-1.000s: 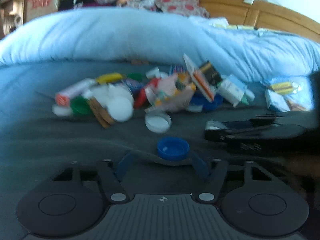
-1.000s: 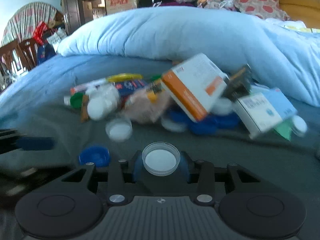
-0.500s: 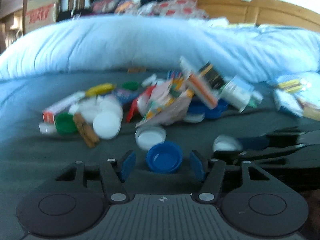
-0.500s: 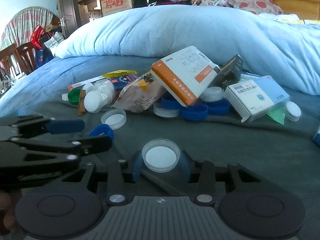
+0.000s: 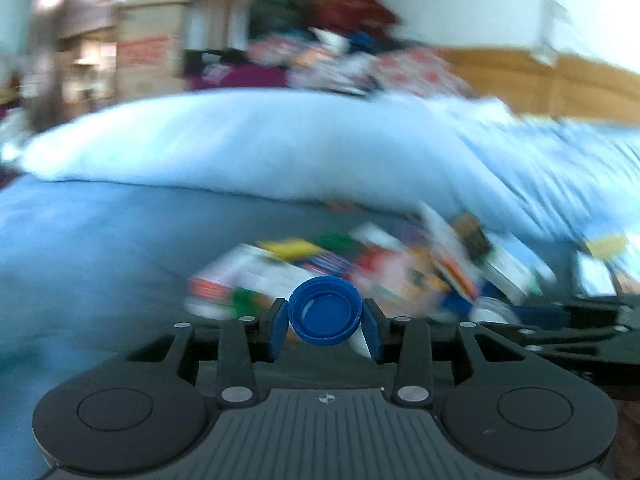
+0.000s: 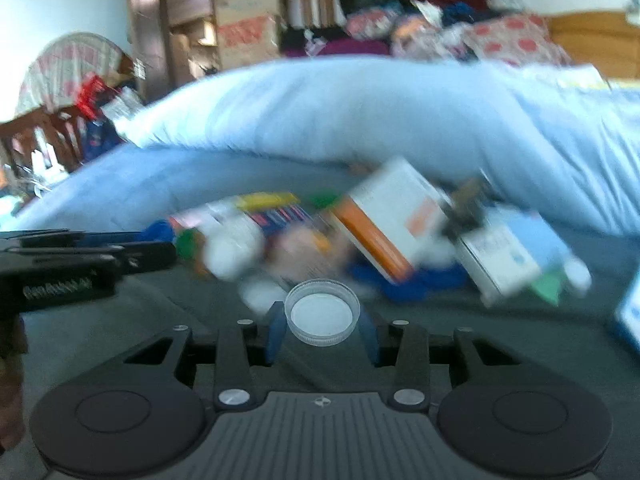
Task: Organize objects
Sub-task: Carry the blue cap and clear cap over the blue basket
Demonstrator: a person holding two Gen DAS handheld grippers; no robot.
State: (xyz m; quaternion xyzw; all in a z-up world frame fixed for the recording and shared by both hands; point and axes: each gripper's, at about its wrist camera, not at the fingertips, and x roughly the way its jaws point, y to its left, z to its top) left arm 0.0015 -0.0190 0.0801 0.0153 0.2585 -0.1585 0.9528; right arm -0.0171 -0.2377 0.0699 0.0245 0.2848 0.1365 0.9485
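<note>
A blue bottle cap (image 5: 325, 310) sits open side toward the camera between the blue pads of my left gripper (image 5: 325, 322). The jaws are closing on it, both pads touch its rim, and it hangs above the bed. In the right wrist view a clear cap with a white liner (image 6: 322, 312) is held off the bed, with my right gripper (image 6: 322, 326) shut on it. Behind both lies a blurred pile of boxes, caps and packets (image 6: 380, 232). The left gripper's body (image 6: 80, 256) shows at the left edge of the right wrist view.
A rolled light blue duvet (image 5: 260, 148) lies across the bed behind the pile. Dark grey sheet (image 6: 460, 340) spreads in front of it. Cardboard boxes (image 6: 244, 28) and heaped clothes stand at the back, and a wooden headboard (image 5: 540, 80) at the right.
The left jaws drew in onto the blue cap and lifted it off the sheet. Both grippers rose, and the right one kept the clear cap in its grip.
</note>
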